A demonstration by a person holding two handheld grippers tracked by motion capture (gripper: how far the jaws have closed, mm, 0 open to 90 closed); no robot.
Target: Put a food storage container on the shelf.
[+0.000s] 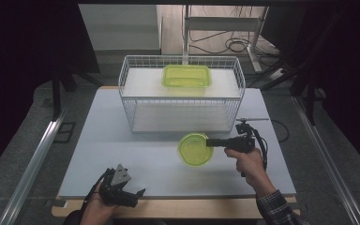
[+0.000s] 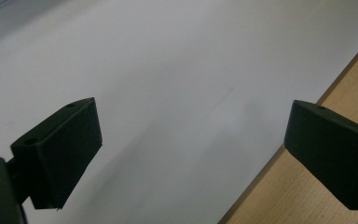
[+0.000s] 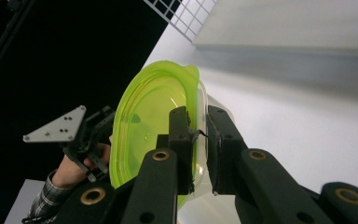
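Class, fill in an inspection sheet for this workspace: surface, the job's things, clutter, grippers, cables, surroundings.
Surface: white tabletop over a wooden edge, bare near the left gripper.
Job's things: round green bowl, clamped by its rim; green rectangular container on the upper shelf of the wire rack.
Clutter: nothing seen.
Grippers: right gripper shut on the bowl's rim; left gripper open, nothing between its jaws.
Cables: black cable trailing from the right gripper; more cables on the floor behind.
Surroundings: dark room, grey floor, metal rails at both sides.

Translucent green bowl (image 1: 195,149) lifted level above table.
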